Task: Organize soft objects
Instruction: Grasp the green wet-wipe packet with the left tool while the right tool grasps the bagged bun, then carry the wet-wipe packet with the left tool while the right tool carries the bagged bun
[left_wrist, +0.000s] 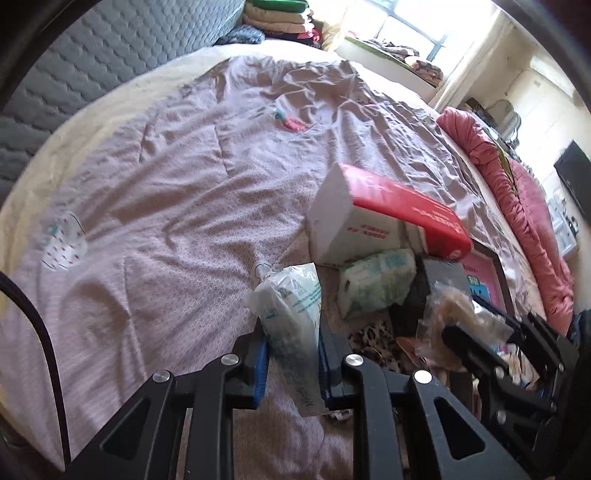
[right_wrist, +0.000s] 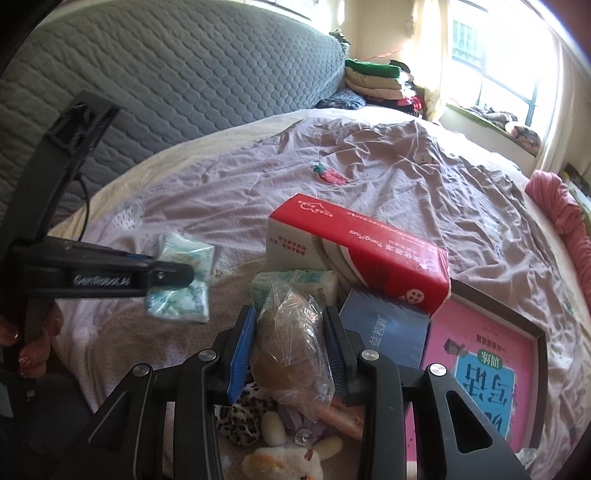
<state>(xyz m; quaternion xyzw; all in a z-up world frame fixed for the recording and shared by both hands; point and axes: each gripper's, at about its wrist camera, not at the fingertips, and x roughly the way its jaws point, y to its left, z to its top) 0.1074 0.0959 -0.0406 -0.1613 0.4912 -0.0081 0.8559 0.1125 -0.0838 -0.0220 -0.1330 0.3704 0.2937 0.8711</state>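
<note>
My left gripper (left_wrist: 293, 341) is shut on a white-and-teal tissue pack (left_wrist: 291, 314) and holds it above the bed; the same pack shows in the right wrist view (right_wrist: 181, 277) at the left, with the left gripper (right_wrist: 173, 275) clamped on it. My right gripper (right_wrist: 290, 347) is shut on a clear plastic bag with a brown soft lump inside (right_wrist: 291, 339); it also shows at the lower right of the left wrist view (left_wrist: 454, 314). Another tissue pack (left_wrist: 376, 284) lies by the red-and-white box (left_wrist: 388, 214). Plush toys (right_wrist: 280, 458) lie below my right gripper.
A pink framed book (right_wrist: 491, 373) and a blue booklet (right_wrist: 388, 328) lie right of the box (right_wrist: 358, 247). The pink-grey quilt (left_wrist: 166, 184) covers the bed. A grey quilted headboard (right_wrist: 184, 74) stands behind, folded clothes (right_wrist: 373, 79) by it, a red blanket (left_wrist: 517, 206) along the right edge.
</note>
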